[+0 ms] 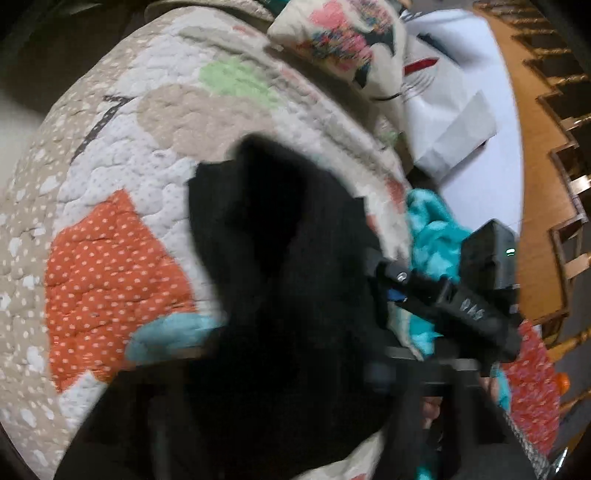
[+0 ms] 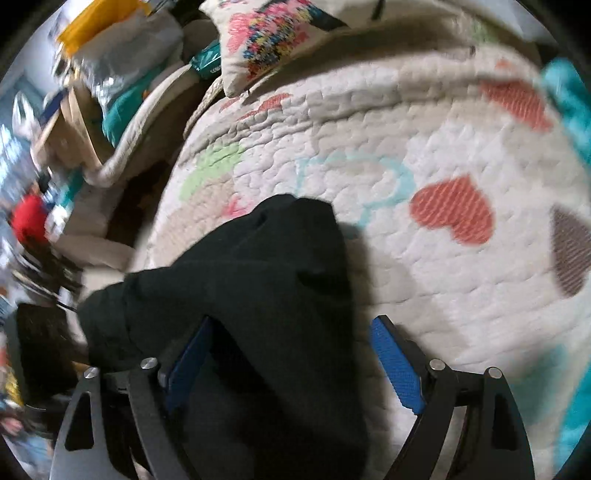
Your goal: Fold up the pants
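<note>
Black pants (image 1: 280,280) lie bunched on a quilted bedspread (image 1: 110,236) and fill the lower middle of the left wrist view, hiding my left gripper's own fingers. My right gripper (image 1: 410,291) shows there at the pants' right edge, beside teal cloth. In the right wrist view the pants (image 2: 258,280) drape between and over my right gripper (image 2: 291,332). Its blue-padded fingers (image 2: 397,365) stand wide apart, with the left pad half covered by cloth.
A patterned pillow (image 2: 266,33) lies at the head of the quilt (image 2: 406,147). A teal blanket (image 1: 436,236) and a white sheet (image 1: 472,74) lie right of the pants. A wooden bed rail (image 1: 546,184) runs along the right. Clutter (image 2: 92,74) sits left of the bed.
</note>
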A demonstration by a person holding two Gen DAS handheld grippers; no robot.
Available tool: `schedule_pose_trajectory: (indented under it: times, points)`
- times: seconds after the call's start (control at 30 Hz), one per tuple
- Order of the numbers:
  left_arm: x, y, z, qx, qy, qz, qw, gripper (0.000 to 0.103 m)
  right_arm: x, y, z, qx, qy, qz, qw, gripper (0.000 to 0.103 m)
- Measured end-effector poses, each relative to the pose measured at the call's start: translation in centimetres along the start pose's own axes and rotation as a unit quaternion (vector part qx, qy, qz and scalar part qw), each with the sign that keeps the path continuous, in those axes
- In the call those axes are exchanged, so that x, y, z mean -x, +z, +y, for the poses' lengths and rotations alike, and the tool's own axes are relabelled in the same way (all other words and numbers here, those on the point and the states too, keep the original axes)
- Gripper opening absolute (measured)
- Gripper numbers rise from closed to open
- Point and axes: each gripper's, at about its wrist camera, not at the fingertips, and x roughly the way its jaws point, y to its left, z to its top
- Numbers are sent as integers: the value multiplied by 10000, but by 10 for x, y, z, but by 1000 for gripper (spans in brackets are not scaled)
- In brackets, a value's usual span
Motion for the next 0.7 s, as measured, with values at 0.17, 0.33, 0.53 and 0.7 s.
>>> schedule_pose_trajectory:
  times: [0.17,0.33,0.53,0.7]
  points:
    - [12,4,-5,118,-29,-106,9999,31,9,-3,7,-109,296,-3,9995,29]
    - [28,28,-27,-123,117,-385,9991,31,28,14,24,29,467,-252,9986,23]
    - [24,82,-26,-73,215,-591,9980,31,31,63,40,190,483,-547,9972,23]
    - [1,118,-10,-7,517,-594,9969,35,7,99,42,292,214,-565,9977,23]
